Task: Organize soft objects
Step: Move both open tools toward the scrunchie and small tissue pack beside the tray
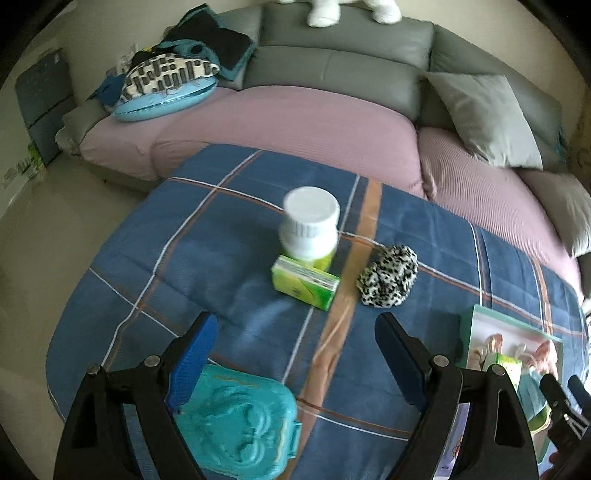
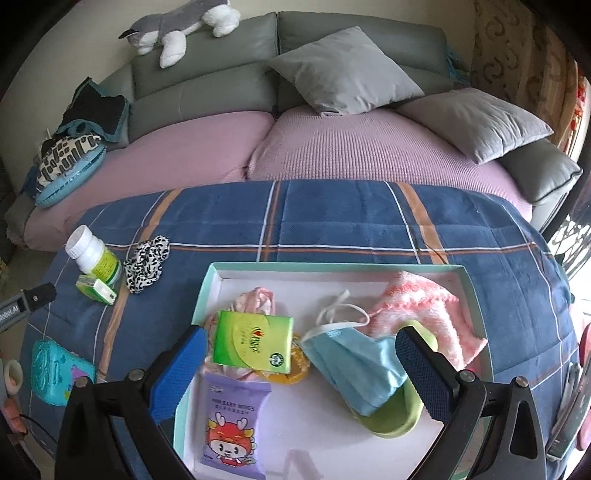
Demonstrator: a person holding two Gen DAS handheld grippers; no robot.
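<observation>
On the blue plaid blanket [image 1: 229,236] lies a leopard-print scrunchie [image 1: 388,275] [image 2: 147,263], right of a small green tissue pack [image 1: 304,282] [image 2: 96,289]. My left gripper [image 1: 295,332] hangs open above the blanket, short of both, nothing between its fingers. A shallow white tray [image 2: 258,275] [image 1: 480,325] holds a green tissue pack [image 2: 253,341], a blue face mask [image 2: 354,365], a pink knitted cloth [image 2: 424,306], a purple baby-wipes pack [image 2: 232,421], a light-green slipper [image 2: 395,421] and a pinkish fabric piece [image 2: 258,299]. My right gripper [image 2: 299,345] is open over the tray, holding nothing.
A white pill bottle [image 1: 310,225] [image 2: 94,254] stands behind the small tissue pack. A teal plastic case [image 1: 236,421] [image 2: 55,373] lies at the blanket's near left. Behind is a sofa with pink covers [image 2: 369,147], grey cushions [image 2: 343,70], a plush dog [image 2: 177,26] and piled clothes [image 1: 177,66].
</observation>
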